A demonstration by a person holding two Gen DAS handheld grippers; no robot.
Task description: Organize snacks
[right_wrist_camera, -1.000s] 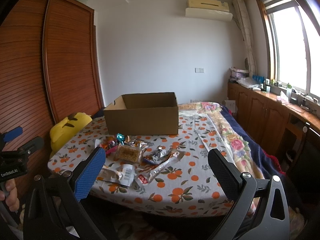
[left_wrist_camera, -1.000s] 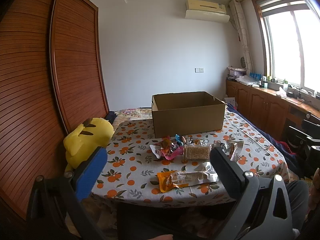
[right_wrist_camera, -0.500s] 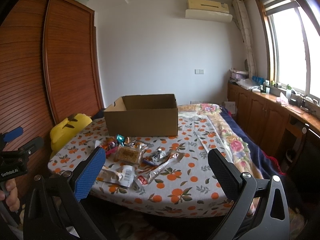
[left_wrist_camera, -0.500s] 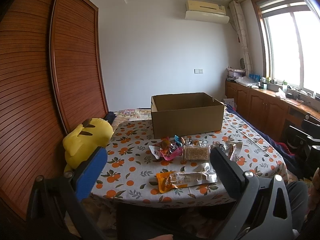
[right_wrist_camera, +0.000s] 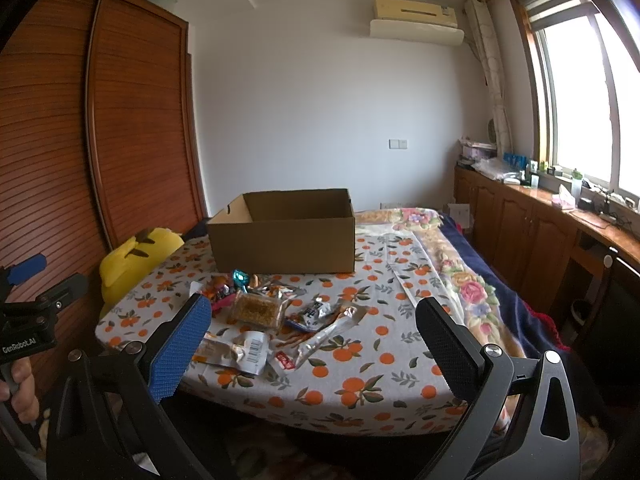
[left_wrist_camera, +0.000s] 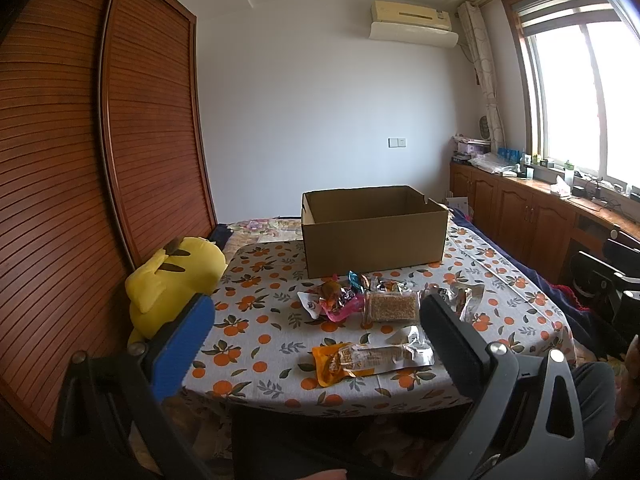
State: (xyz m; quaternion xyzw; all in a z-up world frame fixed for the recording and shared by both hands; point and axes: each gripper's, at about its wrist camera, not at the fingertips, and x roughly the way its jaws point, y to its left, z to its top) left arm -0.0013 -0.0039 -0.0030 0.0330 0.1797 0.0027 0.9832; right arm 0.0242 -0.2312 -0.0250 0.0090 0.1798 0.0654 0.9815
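Note:
An open cardboard box (left_wrist_camera: 374, 230) (right_wrist_camera: 282, 230) stands on the orange-print tablecloth (left_wrist_camera: 260, 320) (right_wrist_camera: 360, 368), and its inside shows nothing from here. In front of it lies a heap of snack packets: a clear pack of golden crackers (left_wrist_camera: 390, 306) (right_wrist_camera: 258, 310), a pink wrapper (left_wrist_camera: 340, 304), an orange-ended bar (left_wrist_camera: 370, 358), a silver stick pack (right_wrist_camera: 328, 334). My left gripper (left_wrist_camera: 316, 334) is open, held back from the near table edge. My right gripper (right_wrist_camera: 312, 340) is open too, in front of the table with nothing between its fingers.
A yellow plush toy (left_wrist_camera: 174, 276) (right_wrist_camera: 132, 258) sits at the table's left side against the slatted wooden wardrobe (left_wrist_camera: 80, 160). Wooden cabinets (left_wrist_camera: 520, 216) run under the window on the right. A hand (right_wrist_camera: 20, 384) holds the left gripper's handle at the right wrist view's left edge.
Both views have shifted only slightly; the box sits a touch lower in frame. Neither gripper has opened, shut or taken anything.

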